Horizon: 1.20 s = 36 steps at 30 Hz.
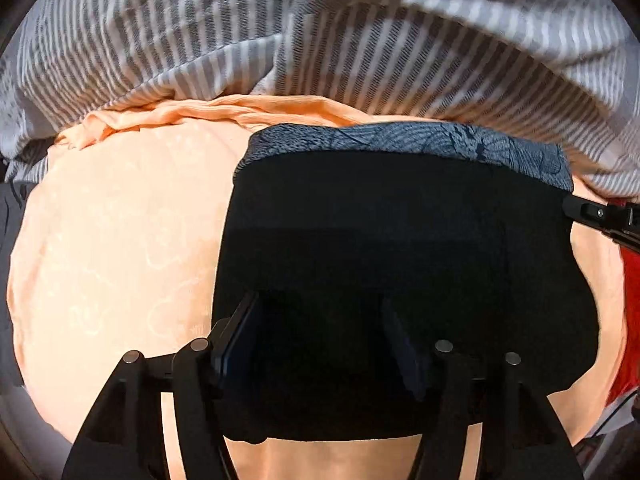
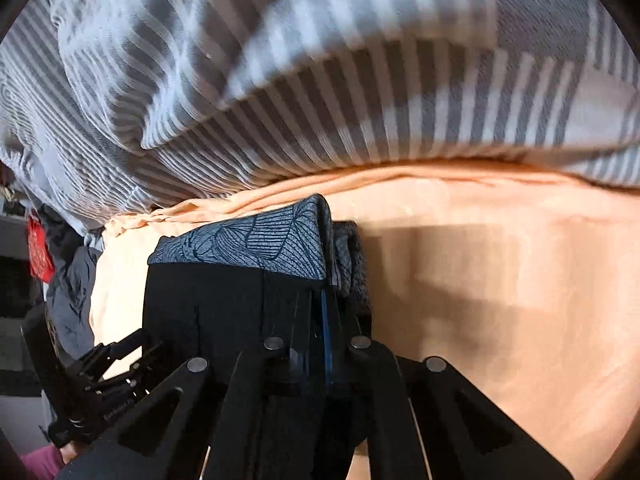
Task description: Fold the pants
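Pants (image 1: 400,272): black, folded flat on the peach sheet (image 1: 120,240), directly under and ahead of the left gripper's jaws; patterned blue-grey waistband (image 1: 400,144) at the far edge, away from the jaws.
Left gripper (image 1: 324,344): pointing straight down over the near part of the pants; jaws standing apart at a middling width, black cloth below and between them, pads not seen pressing on it.
Right gripper (image 2: 326,320): seen in its own view at the pants' right-hand edge; jaws pinched together on the edge of the cloth, a blue pad edge showing in the narrow gap, waistband fold bunched just ahead of the tips.
Right gripper, from the left view: only its tip showing at the far right, touching the corner of the pants just below the waistband.
Striped bedding (image 1: 280,40): grey and white, heaped beyond the waistband, well ahead of both sets of jaws.
Red item (image 1: 630,280): at the right rim of the left view, beyond the sheet; too blurred to identify.
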### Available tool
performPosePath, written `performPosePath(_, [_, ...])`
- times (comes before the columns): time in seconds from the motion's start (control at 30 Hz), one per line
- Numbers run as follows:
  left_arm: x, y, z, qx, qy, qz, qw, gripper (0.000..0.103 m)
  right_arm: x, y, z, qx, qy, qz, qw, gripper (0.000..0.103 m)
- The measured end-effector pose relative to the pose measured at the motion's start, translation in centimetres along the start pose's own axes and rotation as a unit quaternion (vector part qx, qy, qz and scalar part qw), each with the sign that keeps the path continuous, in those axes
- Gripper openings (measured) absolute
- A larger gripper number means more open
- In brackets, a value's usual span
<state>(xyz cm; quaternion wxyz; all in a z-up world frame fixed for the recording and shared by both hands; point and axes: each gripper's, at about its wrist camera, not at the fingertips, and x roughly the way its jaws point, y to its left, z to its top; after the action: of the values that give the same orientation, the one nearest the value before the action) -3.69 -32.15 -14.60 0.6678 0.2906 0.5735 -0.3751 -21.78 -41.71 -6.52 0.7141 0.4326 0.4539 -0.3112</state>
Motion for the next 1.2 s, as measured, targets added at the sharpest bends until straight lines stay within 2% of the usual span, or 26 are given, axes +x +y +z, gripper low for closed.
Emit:
performPosePath(0.27, [0.3,-0.1,-0.2,-0.001,0.005,0.0,1.0,0.063,-0.6,-0.6,-0.8,0.013,0.016,-0.041,0.999,0.006])
performPosePath(0.5, [0.7,0.3,-0.1,0.0,0.003,-0.002,1.0,0.063,-3.5,-1.7,-3.2,0.048,0.022,-0.036,0.998,0.007])
performPosePath(0.73, [0.6,-0.2,-0.2,0.002,0.003,0.005,1.0,0.063,-5.0,0.7,-4.9,0.042,0.009,-0.021,0.999,0.008])
performPosePath(0.8, [0.7,-0.3,-0.1,0.002,0.002,0.008,1.0,0.063,-4.8,1.6,-5.4,0.027,0.012,-0.021,0.999,0.017])
performPosePath(0.87, [0.6,-0.4,-0.3,0.003,0.001,0.01,0.9999,0.063,-4.3,2.5,-6.0,0.01,0.018,-0.026,0.999,0.036])
performPosePath(0.97, [0.6,-0.4,-0.4,0.003,-0.001,0.01,0.9999,0.063,-3.6,3.3,-6.8,-0.001,0.032,-0.026,0.999,0.052])
performPosePath(1.2, [0.6,-0.2,-0.5,0.002,0.0,0.007,1.0,0.064,-3.3,3.9,-7.7,-0.019,0.032,-0.032,0.999,0.053])
